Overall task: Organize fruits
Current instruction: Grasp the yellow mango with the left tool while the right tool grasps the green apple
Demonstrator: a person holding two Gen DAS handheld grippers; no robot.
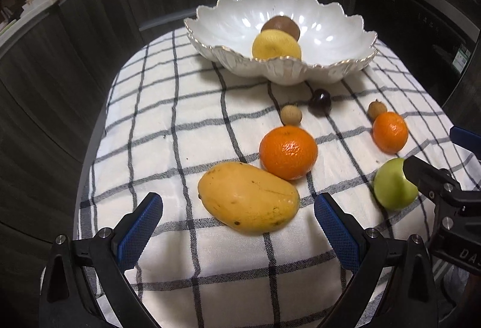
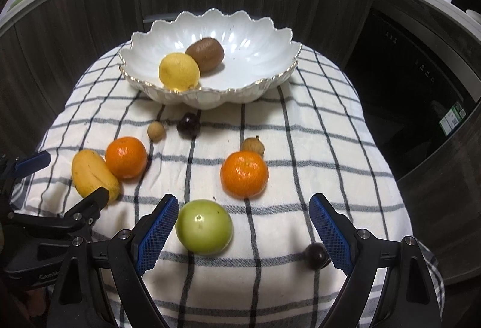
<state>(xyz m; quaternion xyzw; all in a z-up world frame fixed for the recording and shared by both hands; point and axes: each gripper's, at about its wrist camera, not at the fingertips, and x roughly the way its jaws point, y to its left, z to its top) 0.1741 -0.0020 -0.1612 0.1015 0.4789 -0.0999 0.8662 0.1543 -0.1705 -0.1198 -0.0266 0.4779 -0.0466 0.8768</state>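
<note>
The work surface is a table covered with a white cloth [image 2: 300,129] bearing a dark grid pattern. A scalloped white bowl [image 2: 255,27] with a gilt rim stands at the far end of the cloth and contains a yellow lemon [image 2: 179,70] and a brown kiwi [image 2: 205,54], which touch each other. The left gripper [image 1: 237,226] has its blue-padded fingers spread wide; a yellow mango [image 1: 248,197] lies on the cloth between the fingertips, with neither pad in contact with it. A large orange [image 1: 288,152] lies just beyond the mango, touching it. The right gripper [image 2: 243,230] also has its fingers spread wide; a green apple [image 2: 204,226] lies between them, close to the left-hand pad, with no contact visible. A second orange [image 2: 244,174] lies beyond the apple, and a small tan round fruit [image 2: 252,145] sits against its far side. Another tan fruit [image 2: 156,131] and a dark round fruit [image 2: 188,125] lie near the bowl's front. A further dark fruit [image 2: 315,255] rests just inside the right-hand pad of the right gripper.
</note>
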